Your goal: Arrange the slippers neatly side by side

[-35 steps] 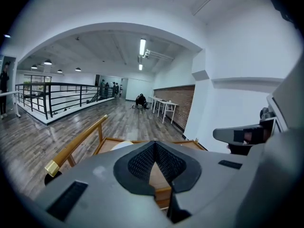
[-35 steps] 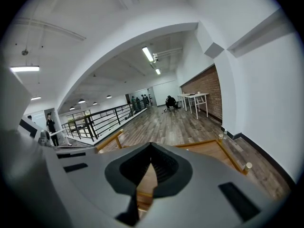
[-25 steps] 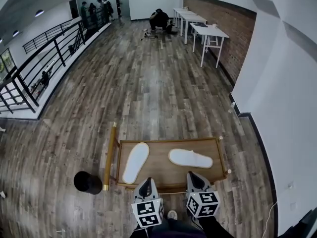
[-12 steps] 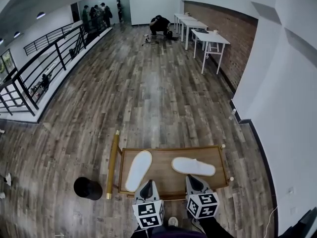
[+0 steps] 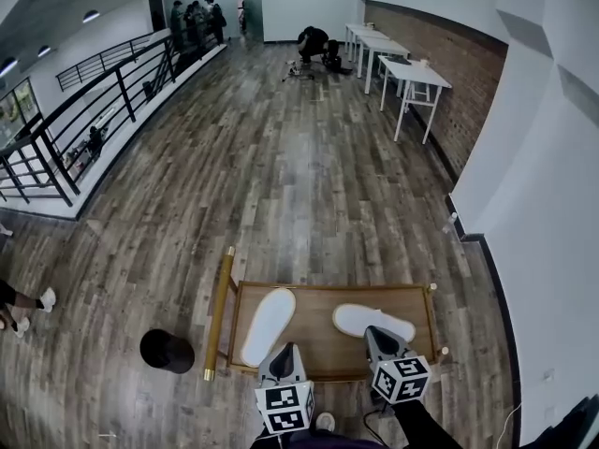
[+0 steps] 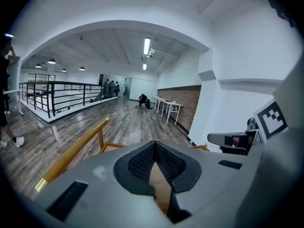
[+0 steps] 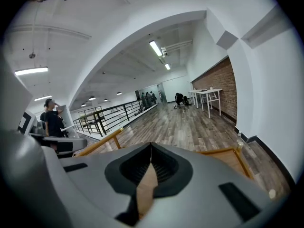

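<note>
Jaws of L gripper point(image 5: 284, 349) & R gripper point(image 5: 378, 334) together, over tray point(image 5: 337, 376) near rim.

A low wooden table point(image 5: 316, 333) with a thin raised rim point(image 5: 332, 288) stands on the plank floor point(image 5: 281, 176). A gold bar point(image 5: 218, 311) runs along its left side. Two things lie on its top, well apart. One white slipper point(image 5: 269, 325) lies on the left part, running from the near edge toward the far edge and leaning slightly right. The other slipper point(image 5: 367, 320) lies crosswise on the right part.
</note>
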`<state>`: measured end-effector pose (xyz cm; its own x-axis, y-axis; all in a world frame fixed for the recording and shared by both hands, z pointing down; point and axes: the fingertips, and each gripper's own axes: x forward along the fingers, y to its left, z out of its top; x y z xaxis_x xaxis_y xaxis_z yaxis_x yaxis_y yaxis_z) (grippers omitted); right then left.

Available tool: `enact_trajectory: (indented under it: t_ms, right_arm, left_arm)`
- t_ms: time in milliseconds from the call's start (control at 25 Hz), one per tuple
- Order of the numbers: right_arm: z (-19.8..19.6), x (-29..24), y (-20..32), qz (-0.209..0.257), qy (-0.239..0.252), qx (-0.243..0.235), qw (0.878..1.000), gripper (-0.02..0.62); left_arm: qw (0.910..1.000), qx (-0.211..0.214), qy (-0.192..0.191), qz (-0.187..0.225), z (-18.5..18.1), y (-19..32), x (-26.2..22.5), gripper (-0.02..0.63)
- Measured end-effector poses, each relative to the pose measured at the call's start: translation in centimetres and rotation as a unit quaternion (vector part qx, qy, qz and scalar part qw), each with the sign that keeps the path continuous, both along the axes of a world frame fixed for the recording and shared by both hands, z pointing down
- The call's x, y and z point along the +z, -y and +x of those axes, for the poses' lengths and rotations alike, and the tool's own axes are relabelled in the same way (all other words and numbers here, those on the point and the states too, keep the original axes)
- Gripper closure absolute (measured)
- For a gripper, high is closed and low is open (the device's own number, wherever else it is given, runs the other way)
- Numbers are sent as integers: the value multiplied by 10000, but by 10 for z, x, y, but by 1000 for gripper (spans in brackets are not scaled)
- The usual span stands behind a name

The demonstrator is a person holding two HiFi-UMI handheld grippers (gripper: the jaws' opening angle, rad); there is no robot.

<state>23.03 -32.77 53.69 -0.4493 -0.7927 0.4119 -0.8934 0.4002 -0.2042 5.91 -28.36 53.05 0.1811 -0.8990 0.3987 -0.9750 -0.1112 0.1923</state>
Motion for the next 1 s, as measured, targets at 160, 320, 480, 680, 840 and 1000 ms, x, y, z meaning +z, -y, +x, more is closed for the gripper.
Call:
enact_trajectory:
  t_ms: [160,320,480,680,840,1000]
  right_arm:
    - [17,4,28,56,-177,-446,9988,597]
    - [27,22,57,-74,-926,-1168,9888,582]
    - [23,63,66,-622,-1888,-2305,9526,506]
    - [17,118,73,-1238,-3239,-3522,8693,456]
    - [27,150,79,-1705,-4070,-4160,7951,456]
    - [37,176,79,-2181,-4433,-4411,7492,456]
  left_arm:
    - [10000,5,39,-65,0,5,3,606]
    - [9998,-33,128,-175,-10,5,8,606]
    - [9993,-42,207,-307,-17,0,16,606]
    - [9986,32,358,-386,-26,-7,22,606]
    - [9983,122,366,-429,-22,-10,24,606]
    - [9978,187,412,-481,-26,-10,22,606]
